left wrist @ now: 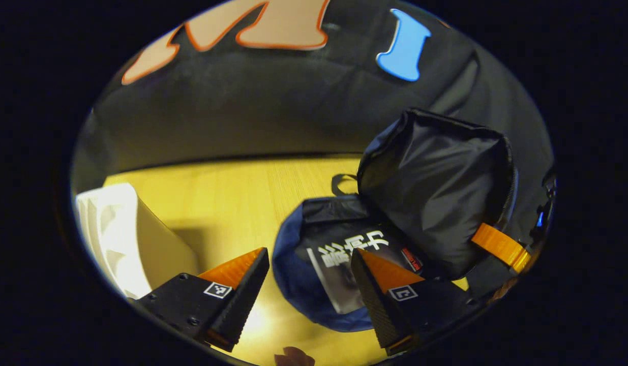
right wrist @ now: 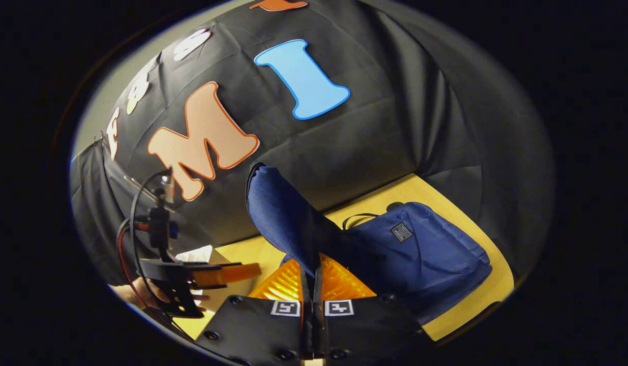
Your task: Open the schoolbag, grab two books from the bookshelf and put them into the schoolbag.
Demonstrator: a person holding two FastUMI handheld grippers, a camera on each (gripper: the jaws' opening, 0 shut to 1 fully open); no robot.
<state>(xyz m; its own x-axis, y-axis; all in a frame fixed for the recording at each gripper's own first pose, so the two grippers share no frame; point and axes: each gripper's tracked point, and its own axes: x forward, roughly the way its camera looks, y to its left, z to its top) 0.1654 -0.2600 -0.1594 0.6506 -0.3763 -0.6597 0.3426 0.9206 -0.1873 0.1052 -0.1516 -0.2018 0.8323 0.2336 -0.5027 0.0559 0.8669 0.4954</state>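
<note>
The blue schoolbag (left wrist: 293,264) lies open on the table in the left gripper view. A book (left wrist: 344,264) with a dark cover lies inside it. My left gripper (left wrist: 308,292) hovers open just above the bag's mouth, nothing between its fingers. The bag's flap (left wrist: 430,188) stands lifted, its black lining showing, with the right gripper's orange finger (left wrist: 499,246) on its edge. In the right gripper view my right gripper (right wrist: 312,277) is shut on the blue flap (right wrist: 278,208), holding it upright above the schoolbag (right wrist: 425,254). The left gripper (right wrist: 232,274) shows at the left, held by a hand.
A white bookshelf (left wrist: 115,234) stands at the left on the yellow wooden table (left wrist: 227,198); its white edge (right wrist: 197,254) shows behind the left gripper. Black cloth walls close off the table's far side. Bare tabletop lies between shelf and bag.
</note>
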